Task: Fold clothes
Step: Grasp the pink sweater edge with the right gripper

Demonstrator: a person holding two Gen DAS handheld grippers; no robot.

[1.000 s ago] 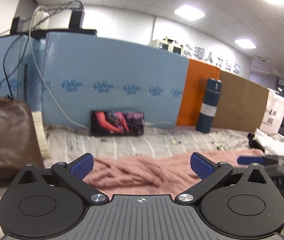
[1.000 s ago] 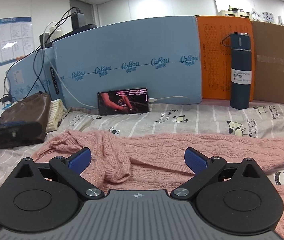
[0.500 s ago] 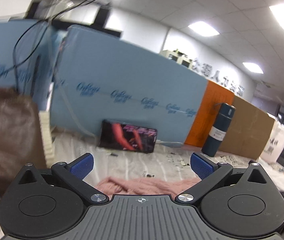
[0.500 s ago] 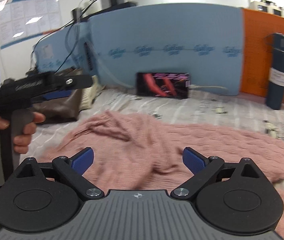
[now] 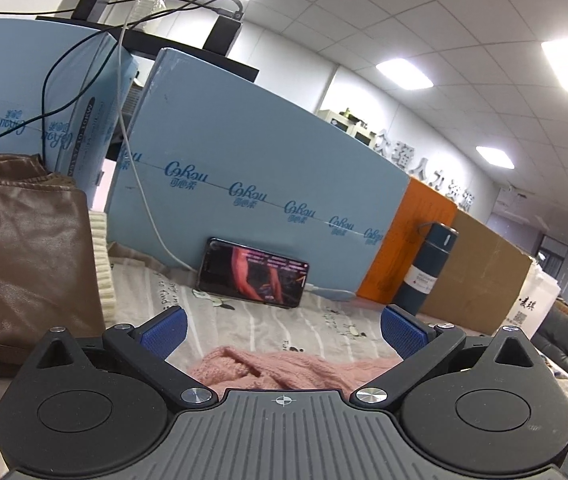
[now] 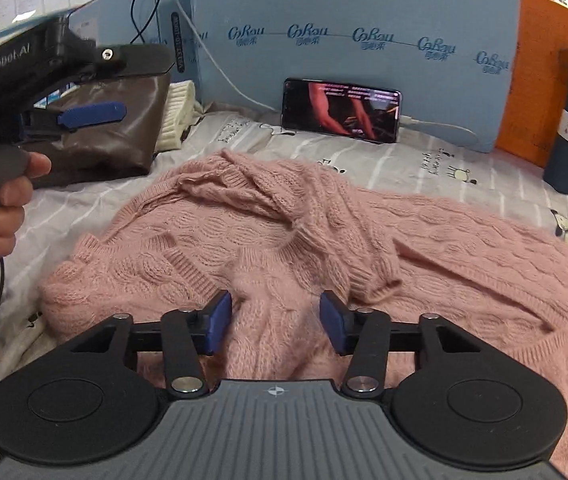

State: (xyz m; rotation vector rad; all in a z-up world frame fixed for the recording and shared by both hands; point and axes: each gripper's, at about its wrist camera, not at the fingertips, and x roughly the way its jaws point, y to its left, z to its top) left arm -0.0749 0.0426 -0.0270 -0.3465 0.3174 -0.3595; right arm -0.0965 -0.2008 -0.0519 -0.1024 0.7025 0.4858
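I am looking across a bed-like surface covered with a grey-and-white striped sheet printed with small cartoon figures (image 6: 424,160), backed by tall light-blue foam boards (image 5: 252,160) under an office ceiling of panel lights. A black smartphone with a lit screen (image 6: 340,110) leans against the blue board, with a white charging cable (image 6: 440,128) plugged into its right end. To its right stand an orange board (image 5: 408,240) and a dark teal cylindrical flask with a white label (image 5: 428,268); a brown cardboard sheet (image 5: 480,276) runs on beyond that.

The crumpled pink cable-knit sweater (image 6: 324,240) lies spread across the sheet in front of me, its folds bunched toward the middle and one long part trailing off to the right. At the left, a brown leather-look bag (image 6: 124,128) rests on the sheet, with a cream ribbed knit item (image 6: 176,114) tucked against it.

My right gripper (image 6: 276,318) is down on the sweater, its blue pads partly closed with a ridge of pink knit between them; I cannot tell whether they are pinching it. My left gripper (image 5: 282,326) is raised above the sweater's far edge, jaws spread wide and holding nothing. From the right camera I see it from the side, held by a bare hand (image 6: 8,200).
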